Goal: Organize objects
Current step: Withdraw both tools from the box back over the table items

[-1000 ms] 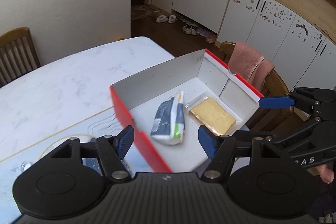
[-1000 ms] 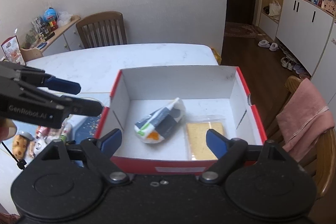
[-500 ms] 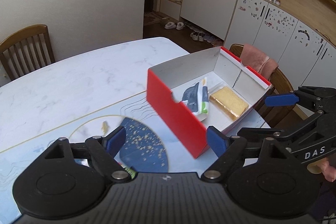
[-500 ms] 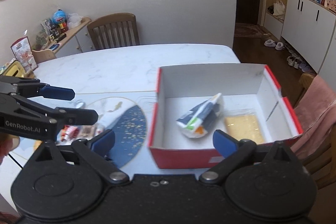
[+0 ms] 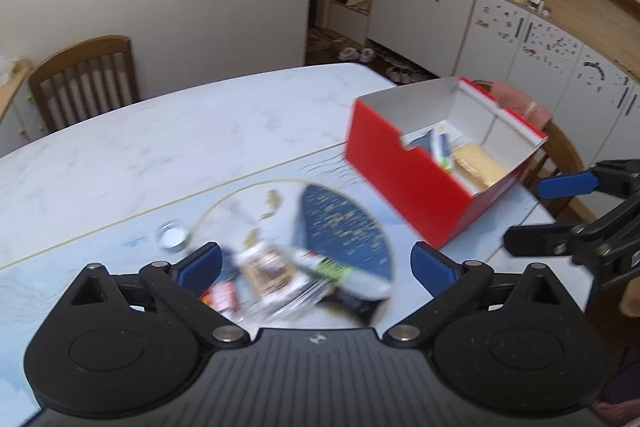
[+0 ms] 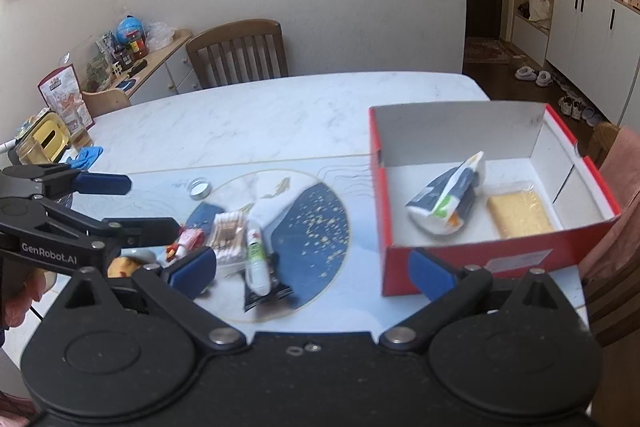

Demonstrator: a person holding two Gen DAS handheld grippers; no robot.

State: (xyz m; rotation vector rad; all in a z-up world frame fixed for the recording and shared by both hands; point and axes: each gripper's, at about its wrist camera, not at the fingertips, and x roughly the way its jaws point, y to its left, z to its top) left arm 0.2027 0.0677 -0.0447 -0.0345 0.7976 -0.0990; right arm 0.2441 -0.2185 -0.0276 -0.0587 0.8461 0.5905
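A red box with a white inside [image 6: 500, 255] [image 5: 404, 179] stands at the table's right end. It holds a blue-white pouch [image 6: 448, 199] and a wrapped yellow slab [image 6: 518, 213]. A pile of small items lies on the mat to its left: a cotton-swab pack [image 6: 228, 233], a white-green tube [image 6: 256, 257] on a black sachet, and small red-white packets [image 6: 188, 239]. My left gripper [image 5: 316, 263] [image 6: 132, 205] is open and empty, above the pile. My right gripper [image 6: 310, 269] [image 5: 540, 211] is open and empty, near the box's front wall.
A small round metal lid [image 6: 200, 187] [image 5: 173, 235] lies on the mat left of the pile. Wooden chairs stand at the far side [image 6: 238, 53] and at the right end, one draped with a pink cloth [image 5: 518, 103]. A sideboard with clutter [image 6: 120, 63] is at the left.
Both grippers have swung left, away from the box. The pile of small items has come into both views; the left view is blurred by motion.
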